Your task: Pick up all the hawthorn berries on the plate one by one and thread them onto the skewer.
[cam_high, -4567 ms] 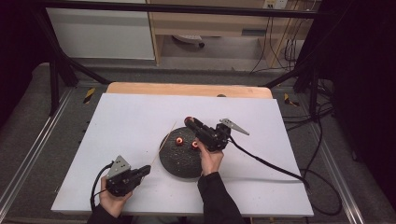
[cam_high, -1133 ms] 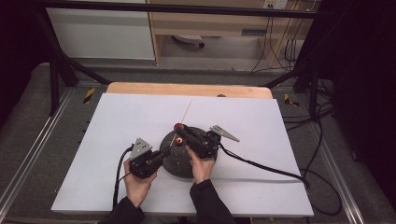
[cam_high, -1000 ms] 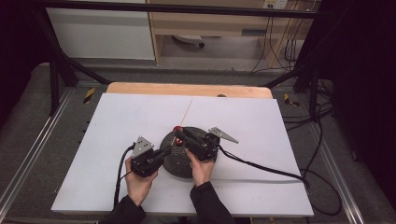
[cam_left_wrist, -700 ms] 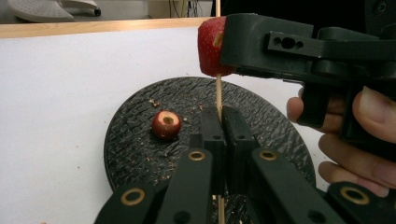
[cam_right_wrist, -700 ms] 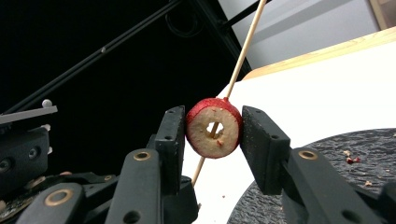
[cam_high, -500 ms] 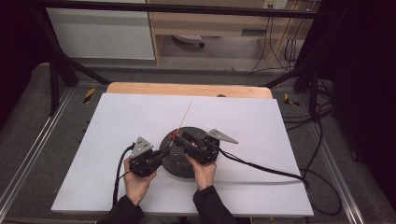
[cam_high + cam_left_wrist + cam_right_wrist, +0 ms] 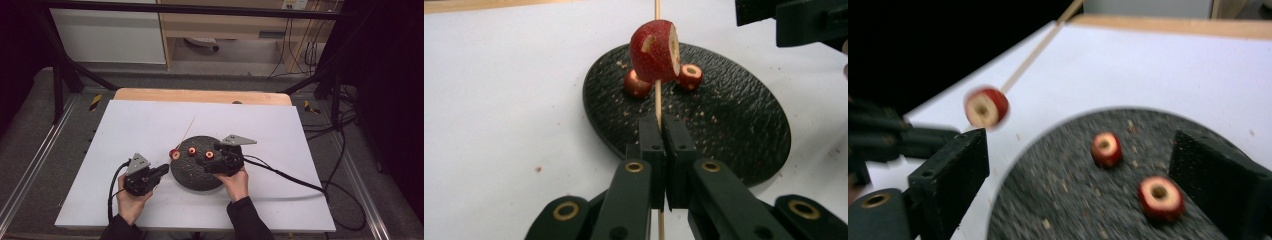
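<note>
L gripper (image 7: 658,145) has its jaws clamped tight on a thin wooden skewer (image 7: 657,100), which runs up between the pads & on past them. One red fruit piece (image 7: 655,51) w/ a cored centre sits threaded on the skewer, a bit above the jaw tips. In the high view the L gripper (image 7: 161,170) is near the front-left part of the white worktop (image 7: 125,125), just left of a round black plate (image 7: 200,175); the threaded piece (image 7: 174,154) hangs just off the plate's left rim & the skewer (image 7: 188,127) slants up toward the back edge.

R gripper (image 7: 201,162) is over the plate's right half, held by the person's R hand (image 7: 237,181) coming in from the front edge. Its jaws have just been opening & stand wide apart, nothing pressed between them; in the R gripper view (image 7: 1078,165) the two loose pieces lie on the plate btwn the pads w/o touching either.

Two more cored red pieces stay on the plate: one (image 7: 191,150) near its back-left rim, the other (image 7: 209,154) just beside it, close to the R gripper's tips. In the R gripper view they are (image 7: 1106,148) & (image 7: 1160,196), w/ crumbs scattered over the plate (image 7: 1058,200).

The plate sits about mid-worktop, nearer the front edge.
</note>
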Demonstrator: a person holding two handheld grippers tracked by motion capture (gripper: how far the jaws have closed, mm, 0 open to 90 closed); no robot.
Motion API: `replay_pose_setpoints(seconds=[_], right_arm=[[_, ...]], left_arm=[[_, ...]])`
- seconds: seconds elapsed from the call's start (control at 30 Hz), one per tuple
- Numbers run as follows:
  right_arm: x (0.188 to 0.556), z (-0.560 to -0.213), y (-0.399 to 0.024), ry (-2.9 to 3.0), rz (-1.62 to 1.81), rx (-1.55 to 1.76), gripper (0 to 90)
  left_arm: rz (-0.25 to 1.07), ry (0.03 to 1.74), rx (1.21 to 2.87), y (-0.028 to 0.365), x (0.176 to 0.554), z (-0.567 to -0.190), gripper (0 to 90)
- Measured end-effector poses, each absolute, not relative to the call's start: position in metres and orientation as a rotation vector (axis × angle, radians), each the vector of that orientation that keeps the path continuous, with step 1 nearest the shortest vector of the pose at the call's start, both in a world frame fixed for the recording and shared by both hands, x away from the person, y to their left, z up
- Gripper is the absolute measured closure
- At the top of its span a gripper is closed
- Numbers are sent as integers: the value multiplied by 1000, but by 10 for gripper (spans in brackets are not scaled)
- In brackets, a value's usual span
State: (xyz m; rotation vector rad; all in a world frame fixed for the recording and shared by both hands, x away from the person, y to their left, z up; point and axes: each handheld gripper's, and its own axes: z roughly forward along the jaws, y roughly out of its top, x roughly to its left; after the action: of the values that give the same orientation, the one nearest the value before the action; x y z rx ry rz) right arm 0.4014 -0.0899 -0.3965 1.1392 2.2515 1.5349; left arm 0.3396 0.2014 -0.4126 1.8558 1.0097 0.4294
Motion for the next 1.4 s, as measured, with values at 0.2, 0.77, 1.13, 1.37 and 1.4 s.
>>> replay_pose_setpoints(seconds=[0.2, 0.77, 1.13, 1.37, 1.4], right_arm=[[401, -395, -93, 2324, 1422, 1087, 83], [416, -385, -96, 2467, 1146, 956, 96], [440, -378, -85, 2620, 904, 887, 100], [457, -381, -73, 2699, 824, 900, 157], [459, -382, -72, 2705, 814, 904, 175]], left_arm=[[404, 980, 1883, 208, 336, -417, 880], [415, 927, 1942, 215, 327, -420, 882], [410, 930, 1968, 220, 325, -424, 881], [409, 941, 1967, 225, 324, -428, 881], [405, 942, 1966, 226, 324, -429, 881]])
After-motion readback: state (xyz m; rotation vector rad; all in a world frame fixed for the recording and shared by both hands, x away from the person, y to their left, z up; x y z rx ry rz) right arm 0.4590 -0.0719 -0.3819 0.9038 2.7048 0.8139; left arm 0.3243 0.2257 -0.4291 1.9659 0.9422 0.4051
